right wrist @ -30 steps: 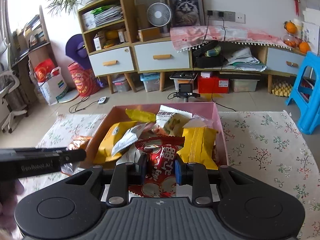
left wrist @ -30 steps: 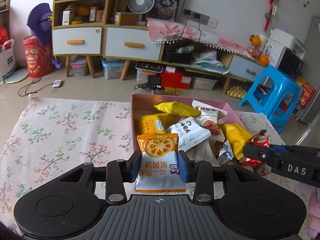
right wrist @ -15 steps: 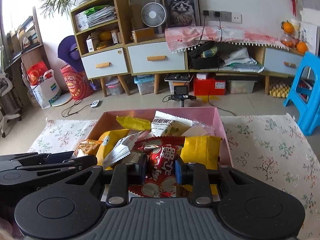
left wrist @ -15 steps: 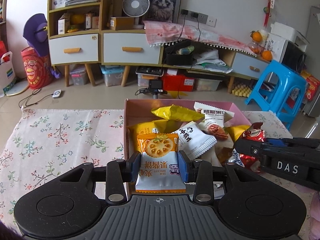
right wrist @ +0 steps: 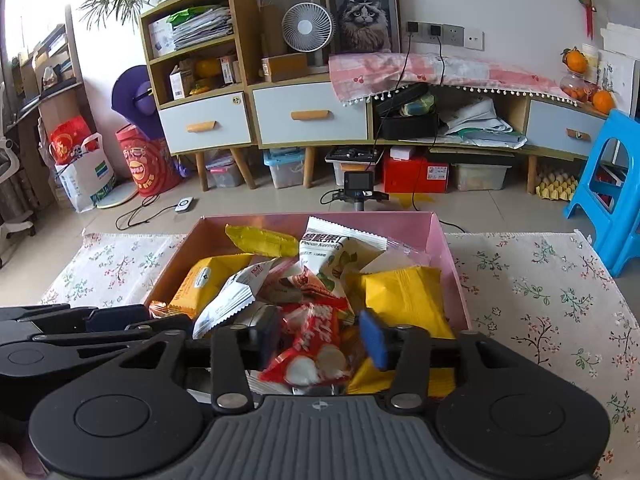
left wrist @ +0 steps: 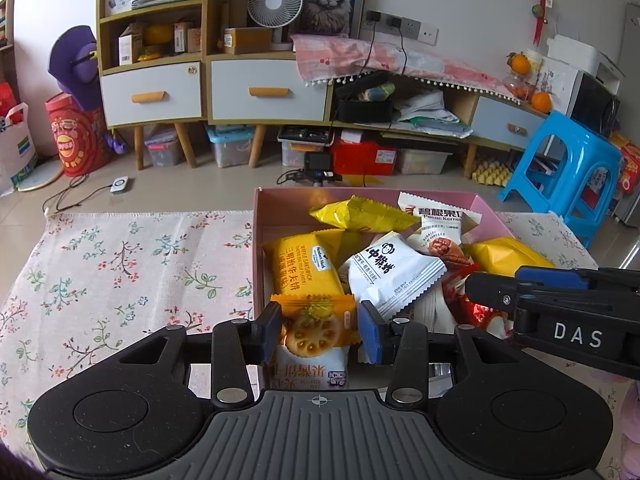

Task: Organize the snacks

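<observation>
Pink box [left wrist: 486, 209] at 12 o'clock is getting filled: left gripper [left wrist: 319, 330] and right gripper [right wrist: 320, 340] both sit spread wide, orange biscuit pack [left wrist: 313, 330] and red pack [right wrist: 310, 350] loose between them over its near edge, so I'd guess backing out comes next.

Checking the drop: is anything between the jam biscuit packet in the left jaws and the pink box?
Nothing visible. The jam biscuit packet is at the near left corner of the pink box; the yellow sandwich biscuit packet lies just beyond.
</observation>
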